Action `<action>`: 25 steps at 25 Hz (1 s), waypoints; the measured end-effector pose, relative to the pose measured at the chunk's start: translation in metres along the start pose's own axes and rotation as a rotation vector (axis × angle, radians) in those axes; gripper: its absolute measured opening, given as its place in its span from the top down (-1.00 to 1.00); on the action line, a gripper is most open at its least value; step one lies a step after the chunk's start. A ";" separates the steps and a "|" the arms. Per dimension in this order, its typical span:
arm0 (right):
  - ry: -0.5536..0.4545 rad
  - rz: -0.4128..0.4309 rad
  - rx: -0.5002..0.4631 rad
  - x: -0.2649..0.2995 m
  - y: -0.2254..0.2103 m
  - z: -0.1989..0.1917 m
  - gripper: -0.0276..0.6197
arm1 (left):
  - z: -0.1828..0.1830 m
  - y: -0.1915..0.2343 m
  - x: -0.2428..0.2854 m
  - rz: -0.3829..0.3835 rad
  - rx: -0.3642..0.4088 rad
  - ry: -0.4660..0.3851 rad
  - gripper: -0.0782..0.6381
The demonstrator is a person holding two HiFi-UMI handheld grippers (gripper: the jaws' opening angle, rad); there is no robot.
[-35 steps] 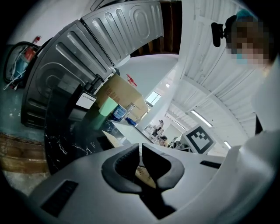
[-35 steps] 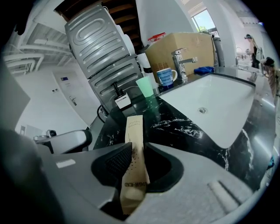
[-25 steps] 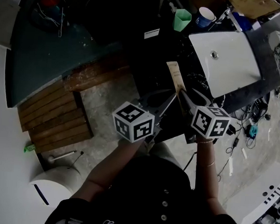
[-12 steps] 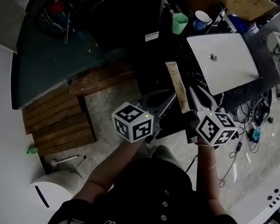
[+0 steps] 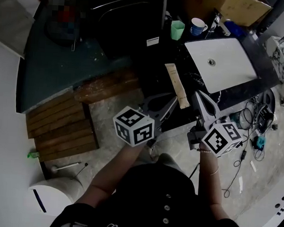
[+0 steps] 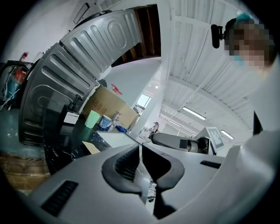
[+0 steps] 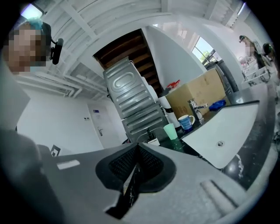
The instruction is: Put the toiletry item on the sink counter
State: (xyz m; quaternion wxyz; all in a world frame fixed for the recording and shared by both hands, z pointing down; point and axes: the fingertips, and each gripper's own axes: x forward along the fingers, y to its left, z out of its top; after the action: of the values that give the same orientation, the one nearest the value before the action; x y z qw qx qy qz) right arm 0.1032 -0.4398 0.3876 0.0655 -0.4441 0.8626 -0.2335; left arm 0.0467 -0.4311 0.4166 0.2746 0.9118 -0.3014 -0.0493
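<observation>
Toiletry box (image 5: 177, 86) sits mid-frame at counter (image 5: 149, 82) edge. Right gripper (image 7: 138, 153) just closed empty, left gripper (image 6: 140, 148) also shut. A bump could knock it off.

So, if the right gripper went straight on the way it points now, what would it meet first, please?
Probably the green cup, which shows just past the right gripper in its own view; its tongs have just closed on nothing. The tan box lies off to its left. Depth is unclear.
</observation>
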 end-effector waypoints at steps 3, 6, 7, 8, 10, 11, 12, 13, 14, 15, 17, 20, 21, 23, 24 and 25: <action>-0.027 0.056 -0.046 -0.015 0.020 0.003 0.91 | -0.003 -0.014 -0.006 -0.001 0.013 -0.011 0.71; -0.049 0.099 -0.100 -0.033 0.041 0.007 0.91 | -0.008 -0.027 -0.011 -0.002 0.022 -0.012 0.71; -0.053 0.104 -0.118 -0.038 0.046 0.008 0.91 | -0.009 -0.032 -0.012 -0.003 0.024 -0.013 0.71; -0.056 0.110 -0.133 -0.044 0.051 0.009 0.91 | -0.010 -0.036 -0.013 -0.004 0.026 -0.014 0.71; -0.062 0.126 -0.148 -0.053 0.060 0.010 0.91 | -0.011 -0.046 -0.015 -0.005 0.034 -0.016 0.71; -0.067 0.133 -0.150 -0.058 0.063 0.011 0.91 | -0.012 -0.050 -0.016 -0.006 0.037 -0.017 0.71; -0.071 0.139 -0.152 -0.062 0.066 0.011 0.91 | -0.012 -0.055 -0.018 -0.008 0.041 -0.017 0.71; -0.073 0.144 -0.153 -0.067 0.069 0.011 0.91 | -0.013 -0.060 -0.019 -0.010 0.043 -0.018 0.71; -0.070 0.148 -0.155 -0.071 0.071 0.010 0.91 | -0.014 -0.065 -0.020 -0.012 0.047 -0.018 0.71; -0.062 0.150 -0.158 -0.075 0.072 0.008 0.91 | -0.015 -0.070 -0.022 -0.015 0.049 -0.020 0.71; -0.048 0.145 -0.169 -0.084 0.074 0.005 0.91 | -0.016 -0.082 -0.024 -0.023 0.055 -0.026 0.71; -0.058 0.139 -0.180 -0.100 0.076 0.004 0.91 | -0.016 -0.098 -0.028 -0.028 0.080 -0.036 0.71; -0.068 0.142 -0.179 -0.105 0.078 0.005 0.91 | -0.016 -0.103 -0.029 -0.029 0.086 -0.039 0.71; -0.087 0.146 -0.179 -0.116 0.081 0.007 0.91 | -0.017 -0.112 -0.031 -0.032 0.090 -0.048 0.71; -0.092 0.147 -0.182 -0.121 0.082 0.007 0.91 | -0.018 -0.116 -0.032 -0.033 0.093 -0.051 0.71; -0.095 0.149 -0.185 -0.127 0.084 0.007 0.91 | -0.020 -0.120 -0.033 -0.033 0.096 -0.051 0.71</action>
State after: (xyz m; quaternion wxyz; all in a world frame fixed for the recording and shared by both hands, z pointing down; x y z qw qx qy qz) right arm 0.1193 -0.2998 0.3305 0.0823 -0.3937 0.9068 -0.1261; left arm 0.0877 -0.3221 0.3674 0.2220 0.9272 -0.2950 -0.0627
